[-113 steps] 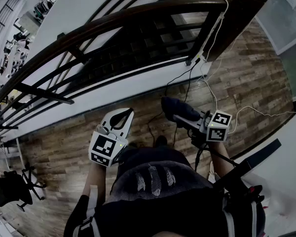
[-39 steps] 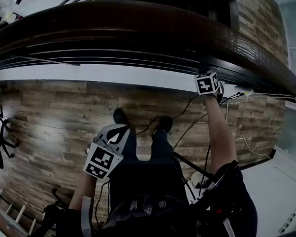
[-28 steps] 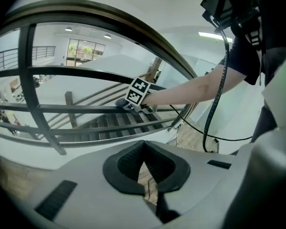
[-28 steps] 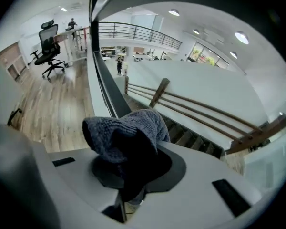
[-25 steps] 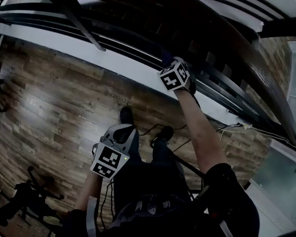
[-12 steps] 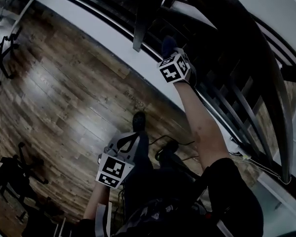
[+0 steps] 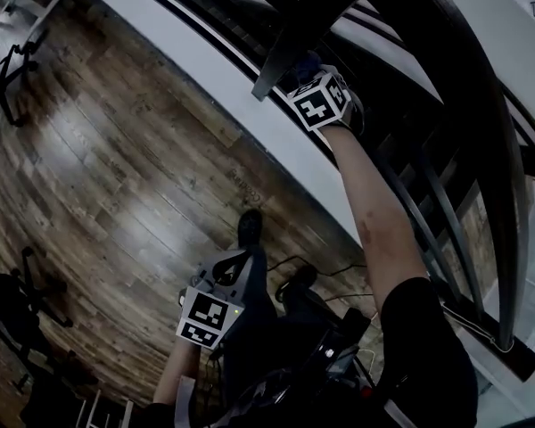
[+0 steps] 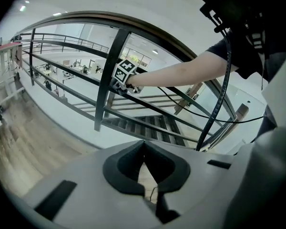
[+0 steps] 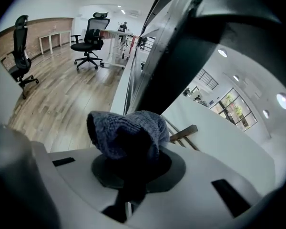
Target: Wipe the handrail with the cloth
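The dark wooden handrail (image 7: 468, 69) curves across the top right of the head view. My right gripper (image 7: 310, 80) is raised to it on an outstretched arm, shut on a grey-blue knitted cloth (image 9: 128, 130). In the right gripper view the cloth bulges out of the jaws just under the dark rail (image 9: 190, 37). Whether the cloth touches the rail I cannot tell. The cloth (image 7: 305, 61) peeks out past the marker cube, beside a black baluster (image 7: 299, 29). My left gripper (image 7: 239, 259) hangs low by the body, shut and empty (image 8: 144, 155).
Black rails and balusters (image 8: 107, 85) run below the handrail, with a stairwell (image 8: 148, 125) beyond. Wood floor (image 7: 116, 168) lies below, with cables (image 7: 325, 270) near the person's feet. Office chairs (image 9: 89, 37) and desks stand farther along the floor.
My right gripper rose from waist height to the handrail with the cloth, then slid along it up to a baluster. The left gripper stayed low and shut.
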### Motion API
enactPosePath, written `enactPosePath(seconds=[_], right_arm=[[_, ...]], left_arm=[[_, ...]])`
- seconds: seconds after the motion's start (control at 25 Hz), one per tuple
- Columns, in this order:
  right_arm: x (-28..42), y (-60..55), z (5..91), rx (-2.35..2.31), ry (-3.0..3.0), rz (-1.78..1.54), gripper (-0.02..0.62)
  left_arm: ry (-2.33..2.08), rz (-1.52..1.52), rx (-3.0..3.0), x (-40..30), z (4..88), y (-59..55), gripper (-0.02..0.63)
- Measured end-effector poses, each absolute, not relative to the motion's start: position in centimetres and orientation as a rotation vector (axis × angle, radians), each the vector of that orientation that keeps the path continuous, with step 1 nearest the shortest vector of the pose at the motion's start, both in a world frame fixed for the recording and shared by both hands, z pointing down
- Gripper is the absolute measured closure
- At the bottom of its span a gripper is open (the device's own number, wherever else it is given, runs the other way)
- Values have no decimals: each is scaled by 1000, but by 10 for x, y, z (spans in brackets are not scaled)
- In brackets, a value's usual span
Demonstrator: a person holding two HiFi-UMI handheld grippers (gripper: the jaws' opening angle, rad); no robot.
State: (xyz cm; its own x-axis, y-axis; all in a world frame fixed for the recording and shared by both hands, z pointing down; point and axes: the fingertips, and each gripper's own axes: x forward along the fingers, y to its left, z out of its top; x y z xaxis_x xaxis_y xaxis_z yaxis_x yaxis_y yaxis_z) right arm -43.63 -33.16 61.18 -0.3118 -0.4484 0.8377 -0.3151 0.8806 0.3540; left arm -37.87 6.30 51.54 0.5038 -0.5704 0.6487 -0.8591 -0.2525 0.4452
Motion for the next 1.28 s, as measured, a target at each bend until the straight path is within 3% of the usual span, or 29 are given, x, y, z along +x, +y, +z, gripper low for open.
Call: enactPosePath(seconds=[0.24,0.36,0.48,0.68,0.92,1.28], right_arm=[[-446,-265,531,544,-2221,-61,552],[-447,-245,430,675,-2402,-272,552],[-439,-272,383,752,-2270,-596,552],[-453,-304,427,497,-1968,-750,552],[-452,-300,444,416,-1961,-620,552],[-379,-295,438,512,-2013,-380,552]], left_arm=[[-1162,460,1985,-378,509,60,598],[-1168,475,2017,-380,500,56,598],[-1158,487,2045,-372,489,54,598],[-1136,504,2085,-360,480,59,598],[-1159,534,2082,-366,480,72,598],[-1094,575,2193,-336,460,57,598]])
